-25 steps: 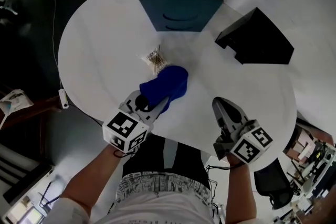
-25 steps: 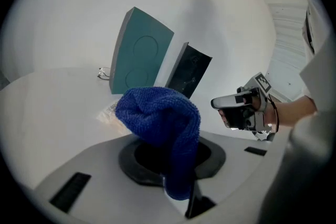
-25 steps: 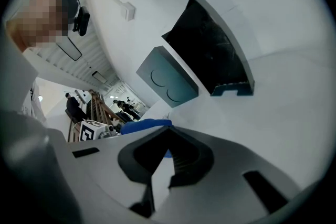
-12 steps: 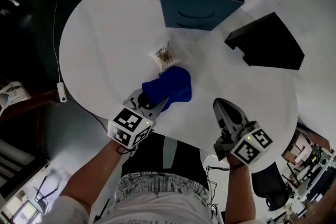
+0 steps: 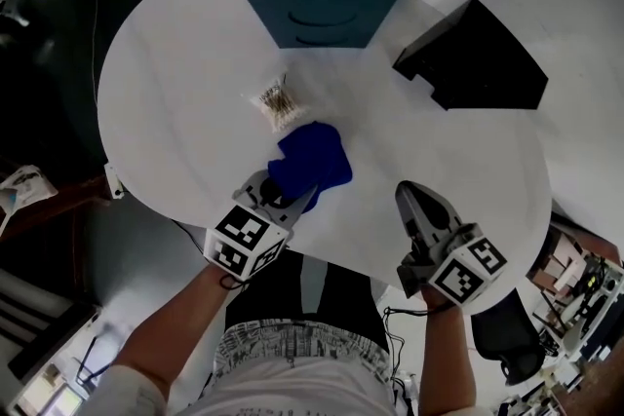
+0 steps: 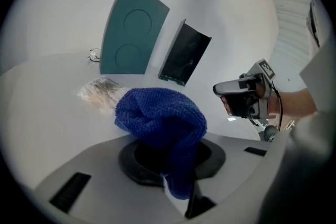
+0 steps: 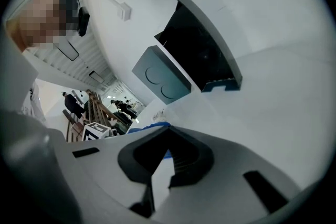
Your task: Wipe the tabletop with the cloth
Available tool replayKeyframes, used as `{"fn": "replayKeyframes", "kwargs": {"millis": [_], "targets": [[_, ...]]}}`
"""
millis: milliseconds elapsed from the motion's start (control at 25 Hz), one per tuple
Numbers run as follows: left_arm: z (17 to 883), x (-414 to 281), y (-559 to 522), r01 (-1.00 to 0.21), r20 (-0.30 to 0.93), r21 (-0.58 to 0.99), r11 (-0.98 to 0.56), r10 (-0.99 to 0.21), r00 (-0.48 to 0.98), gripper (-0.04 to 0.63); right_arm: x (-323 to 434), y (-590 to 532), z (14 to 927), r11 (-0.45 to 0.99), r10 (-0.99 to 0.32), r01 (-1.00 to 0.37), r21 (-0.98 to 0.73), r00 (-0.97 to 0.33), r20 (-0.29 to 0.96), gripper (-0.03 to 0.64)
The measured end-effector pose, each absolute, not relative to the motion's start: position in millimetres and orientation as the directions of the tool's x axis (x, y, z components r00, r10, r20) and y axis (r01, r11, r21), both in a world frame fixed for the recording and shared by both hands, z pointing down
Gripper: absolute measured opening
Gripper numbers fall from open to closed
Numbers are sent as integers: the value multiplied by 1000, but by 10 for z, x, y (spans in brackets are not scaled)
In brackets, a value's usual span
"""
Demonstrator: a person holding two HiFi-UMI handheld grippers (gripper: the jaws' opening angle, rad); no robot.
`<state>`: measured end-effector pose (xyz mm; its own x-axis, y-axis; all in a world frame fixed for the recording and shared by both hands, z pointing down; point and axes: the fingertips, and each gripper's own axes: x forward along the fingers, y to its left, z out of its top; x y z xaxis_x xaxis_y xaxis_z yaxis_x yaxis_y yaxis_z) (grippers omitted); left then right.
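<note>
So, cloth [image 5: 314,161]: blue, looped pile, bunched in a mound on the table [image 5: 185,63], near the edge closest to us.
Left gripper [image 5: 285,193]: clamped on the cloth's near end; a fold hangs down between the jaws.
Handling: we judge it soft, light and limp. It will crumple sooner than slide flat, so we take it by a gathered fold, as now, and press down to spread it.
Right gripper [image 5: 409,195]: closed on nothing, over bare table, well apart from the cloth.
Surface: white and smooth; we expect little drag.
Packet [image 5: 275,102]: clear bag of thin sticks just beyond the cloth; light, so a stroke could shove it.
Teal box [image 5: 322,10], black box [image 5: 473,63]: at the far side, apart from the cloth.
</note>
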<state>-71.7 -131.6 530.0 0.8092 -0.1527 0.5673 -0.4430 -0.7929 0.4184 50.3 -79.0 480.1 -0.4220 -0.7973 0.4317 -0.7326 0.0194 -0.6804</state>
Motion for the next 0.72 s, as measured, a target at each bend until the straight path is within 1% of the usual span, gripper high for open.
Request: {"fn": "replayKeyframes", "kwargs": {"millis": [320, 720], "targets": [[5292, -266, -1148, -393, 556, 423, -816, -109, 824, 89, 886, -529, 4827, -24, -822, -727, -686, -376, 428, 8], [5255, 405, -833, -290, 569, 405, -867, -10, 823, 89, 1434, -133, 4856, -95, -857, -715, -693, -296, 423, 8]]}}
